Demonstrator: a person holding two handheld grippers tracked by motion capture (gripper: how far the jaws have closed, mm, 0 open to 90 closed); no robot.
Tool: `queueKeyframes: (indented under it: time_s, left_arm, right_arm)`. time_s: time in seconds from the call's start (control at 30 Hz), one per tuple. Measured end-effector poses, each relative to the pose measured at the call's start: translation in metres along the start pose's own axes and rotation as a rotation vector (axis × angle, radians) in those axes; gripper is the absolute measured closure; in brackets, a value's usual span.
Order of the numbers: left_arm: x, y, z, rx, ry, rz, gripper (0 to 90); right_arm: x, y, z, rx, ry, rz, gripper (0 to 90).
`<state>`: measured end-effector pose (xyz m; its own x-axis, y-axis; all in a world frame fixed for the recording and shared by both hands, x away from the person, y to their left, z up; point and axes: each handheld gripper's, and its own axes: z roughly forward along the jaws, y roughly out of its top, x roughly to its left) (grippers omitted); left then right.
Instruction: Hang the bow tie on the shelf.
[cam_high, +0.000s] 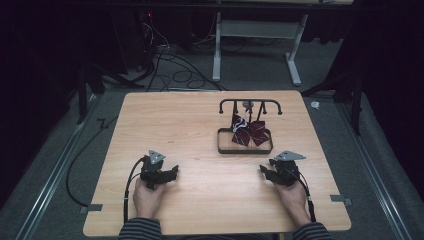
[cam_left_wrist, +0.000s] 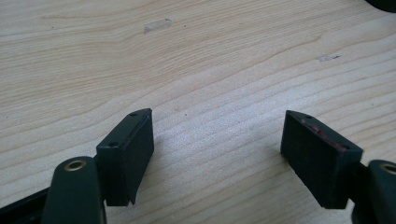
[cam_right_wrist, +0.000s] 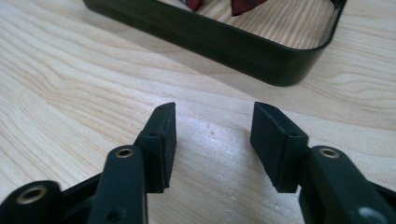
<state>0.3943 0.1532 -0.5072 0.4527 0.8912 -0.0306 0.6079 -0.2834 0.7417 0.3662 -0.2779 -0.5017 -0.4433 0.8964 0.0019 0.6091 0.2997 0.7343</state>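
A black stand (cam_high: 249, 104) with a rail and a tray base (cam_high: 244, 149) sits right of the table's middle. Dark red patterned cloth pieces (cam_high: 251, 132) hang from the rail down into the tray. My left gripper (cam_high: 172, 171) rests near the front left of the table, held in a hand, and its jaws stand wide open over bare wood (cam_left_wrist: 219, 135). My right gripper (cam_high: 263, 170) rests at the front right, just short of the tray's black wall (cam_right_wrist: 219, 39). It is open (cam_right_wrist: 212, 140) with nothing between its pads.
The light wooden table (cam_high: 175, 125) has bits of tape at its front corners (cam_high: 94, 207). Cables (cam_high: 131, 180) trail from both grippers toward the front edge. A white desk frame (cam_high: 255, 35) and floor cables lie beyond the table.
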Motion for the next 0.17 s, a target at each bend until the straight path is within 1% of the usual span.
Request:
queueKeyframes:
  time_s: [0.03,0.17]
  left_arm:
    - [0.0,0.0,0.0,0.0,0.0,0.0,26.2]
    - [0.0,0.0,0.0,0.0,0.0,0.0,26.2]
  right_arm:
    - [0.002,0.0002,0.0003,0.001,-0.008,-0.018,50.7]
    - [0.0018,0.0003,0.0006,0.001,-0.004,-0.014,50.4]
